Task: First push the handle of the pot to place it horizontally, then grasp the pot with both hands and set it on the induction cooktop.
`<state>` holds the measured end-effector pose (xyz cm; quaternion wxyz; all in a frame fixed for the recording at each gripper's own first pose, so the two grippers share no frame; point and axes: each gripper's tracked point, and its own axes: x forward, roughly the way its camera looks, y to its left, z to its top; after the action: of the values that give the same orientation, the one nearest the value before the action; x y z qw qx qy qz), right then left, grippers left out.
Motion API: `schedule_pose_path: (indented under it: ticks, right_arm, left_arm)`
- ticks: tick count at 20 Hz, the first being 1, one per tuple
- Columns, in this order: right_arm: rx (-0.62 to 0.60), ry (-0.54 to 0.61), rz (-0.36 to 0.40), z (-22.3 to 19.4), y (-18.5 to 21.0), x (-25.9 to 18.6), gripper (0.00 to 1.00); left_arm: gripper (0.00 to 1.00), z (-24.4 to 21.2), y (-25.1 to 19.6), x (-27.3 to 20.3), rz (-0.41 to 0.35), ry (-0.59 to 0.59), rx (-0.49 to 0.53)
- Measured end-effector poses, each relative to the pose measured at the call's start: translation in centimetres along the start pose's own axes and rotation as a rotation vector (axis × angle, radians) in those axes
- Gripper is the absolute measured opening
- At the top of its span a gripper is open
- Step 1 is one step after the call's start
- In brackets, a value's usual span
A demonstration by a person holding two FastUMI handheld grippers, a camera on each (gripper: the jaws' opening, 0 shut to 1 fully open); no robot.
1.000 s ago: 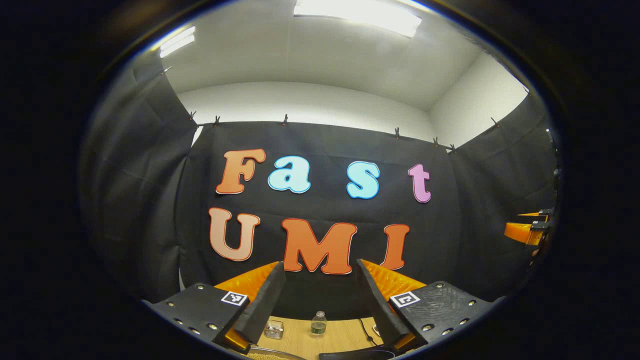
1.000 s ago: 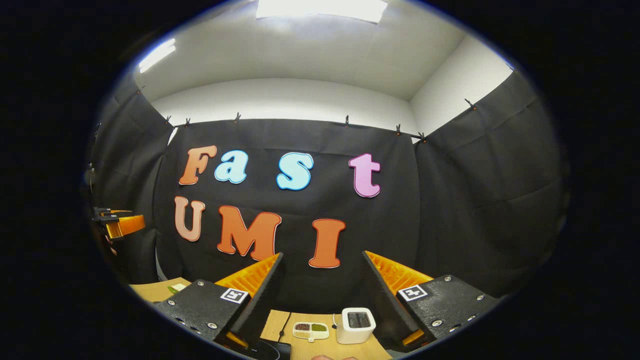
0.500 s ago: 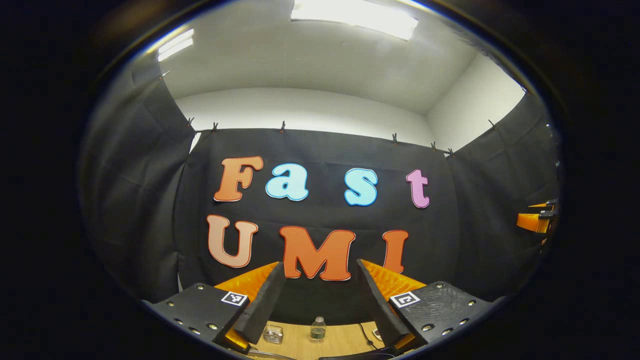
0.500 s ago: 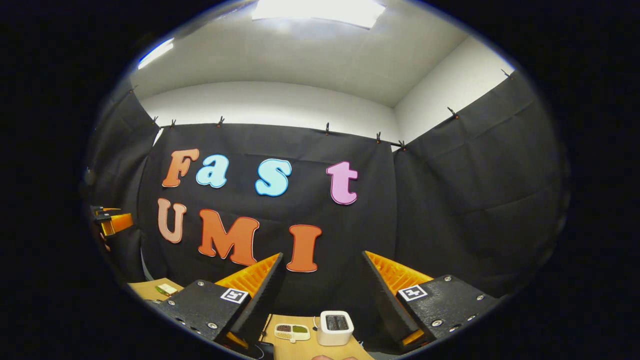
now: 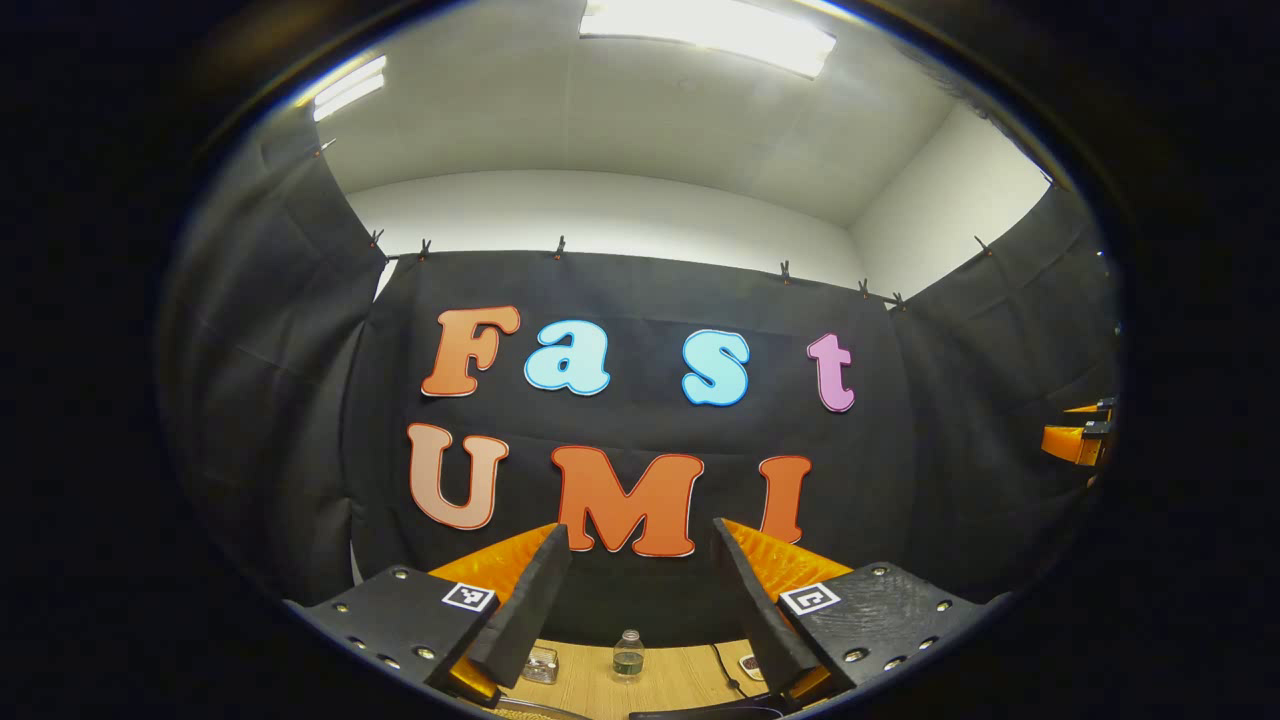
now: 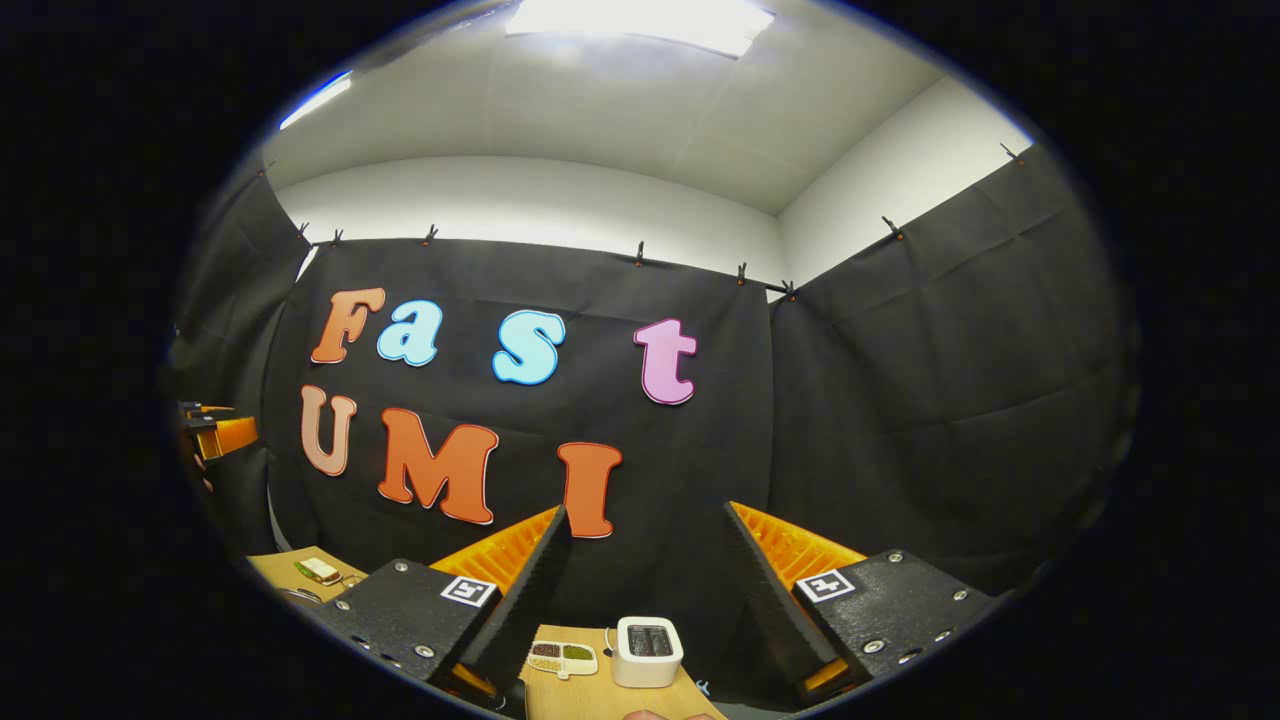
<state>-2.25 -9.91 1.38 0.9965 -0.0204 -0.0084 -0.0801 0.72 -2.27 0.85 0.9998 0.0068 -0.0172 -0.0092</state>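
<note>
Desk (image 5: 660, 680): bottle (image 5: 628, 654) at rear; toaster (image 6: 648, 651) beside dish (image 6: 562, 657). Left gripper (image 5: 640, 600) and right gripper (image 6: 645, 590): raised, jaws apart, empty. Pot: whereabouts untellable. Step: handle push pending; next needs lowering.

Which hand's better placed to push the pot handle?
Cannot tell. Left gripper and right gripper are both open, held high, aimed at the wall above the table; the handle's place is unclear.
</note>
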Motion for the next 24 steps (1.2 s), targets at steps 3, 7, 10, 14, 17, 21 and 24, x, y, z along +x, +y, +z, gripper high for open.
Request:
schedule_pose_path:
  ticks: [3, 7, 10, 14, 17, 21, 24]
  right_arm:
    - [-0.008, 0.005, -0.002, -0.6, -0.1, 0.3, 0.93]
    - [-0.004, 0.012, 0.011, -1.2, -0.5, 0.3, 0.93]
    - [0.001, 0.026, 0.011, -2.0, -1.8, 0.2, 0.93]
    - [0.006, 0.031, 0.019, -2.8, -3.4, -0.1, 0.93]
    - [0.017, 0.037, 0.038, -3.4, -3.8, 0.0, 0.93]
    - [0.027, 0.048, 0.053, -4.4, -5.0, -0.1, 0.93]
    - [0.037, 0.053, 0.055, -5.1, -5.9, 0.0, 0.93]
  left_arm:
    - [0.88, 0.0, -0.2, -0.2, 0.012, -0.002, 0.007]
    - [0.88, -1.3, -0.2, -0.4, 0.041, 0.028, 0.041]
    - [0.88, -2.8, -1.1, -0.5, 0.044, 0.062, 0.056]
    - [0.88, -5.0, -1.9, -1.3, 0.05, 0.129, 0.064]
    - [0.71, -7.4, -2.3, -1.9, 0.055, 0.209, 0.057]
    - [0.34, -11.2, -2.6, -3.4, 0.056, 0.349, 0.058]
    - [0.13, -14.5, -2.6, -4.6, 0.056, 0.465, 0.07]
